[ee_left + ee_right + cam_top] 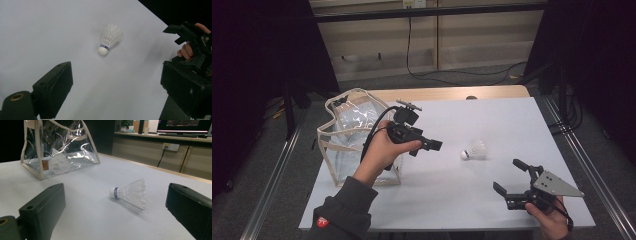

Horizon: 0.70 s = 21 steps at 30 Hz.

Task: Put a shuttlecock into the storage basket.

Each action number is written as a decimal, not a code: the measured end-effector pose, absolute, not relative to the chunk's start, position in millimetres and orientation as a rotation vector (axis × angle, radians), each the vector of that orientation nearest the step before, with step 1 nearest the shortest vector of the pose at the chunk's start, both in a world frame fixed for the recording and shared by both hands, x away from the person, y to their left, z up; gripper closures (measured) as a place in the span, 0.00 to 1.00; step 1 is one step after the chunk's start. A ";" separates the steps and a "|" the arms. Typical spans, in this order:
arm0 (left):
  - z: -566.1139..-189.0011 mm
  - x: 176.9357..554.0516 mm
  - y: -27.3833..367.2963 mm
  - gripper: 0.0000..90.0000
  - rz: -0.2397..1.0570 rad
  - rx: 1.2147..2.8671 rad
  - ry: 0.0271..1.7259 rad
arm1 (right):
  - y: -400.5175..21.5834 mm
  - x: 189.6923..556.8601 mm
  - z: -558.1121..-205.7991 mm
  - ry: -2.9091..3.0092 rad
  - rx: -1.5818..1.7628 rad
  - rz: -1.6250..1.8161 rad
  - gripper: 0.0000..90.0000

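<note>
Now both grippers, left (435,145) and right (508,178), are hanging with jaws apart around the shuttlecock (475,150) lying mid-frame, and a clumsy pinch risks crushing its skirt or flicking it away.

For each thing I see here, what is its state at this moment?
Shuttlecock: lying on its side on the table, untouched.
Clear bag: standing upright, another shuttlecock inside.
Left gripper: open, empty.
Right gripper: open, empty.
</note>
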<state>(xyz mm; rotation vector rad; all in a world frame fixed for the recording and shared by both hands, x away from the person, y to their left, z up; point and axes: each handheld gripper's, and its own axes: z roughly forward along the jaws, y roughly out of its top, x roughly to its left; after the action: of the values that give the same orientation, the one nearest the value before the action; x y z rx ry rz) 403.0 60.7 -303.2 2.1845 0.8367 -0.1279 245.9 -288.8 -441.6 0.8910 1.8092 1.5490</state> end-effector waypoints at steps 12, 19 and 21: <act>-318.0 398.2 54.0 0.10 -0.140 2.192 0.821 | -288.9 245.8 -441.5 1.808 0.891 1.549 0.03; -327.0 396.1 49.8 0.09 -0.128 2.194 0.821 | -288.7 245.8 -441.5 1.807 0.893 1.550 0.03; -329.4 396.0 48.8 0.09 -0.125 2.202 0.818 | -288.8 245.8 -441.5 1.807 0.892 1.550 0.03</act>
<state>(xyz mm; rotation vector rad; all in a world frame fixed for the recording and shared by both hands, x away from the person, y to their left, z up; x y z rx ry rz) 396.0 48.8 -329.4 2.2020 0.8177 -0.1250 245.8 -288.8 -441.5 0.8925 1.8068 1.5501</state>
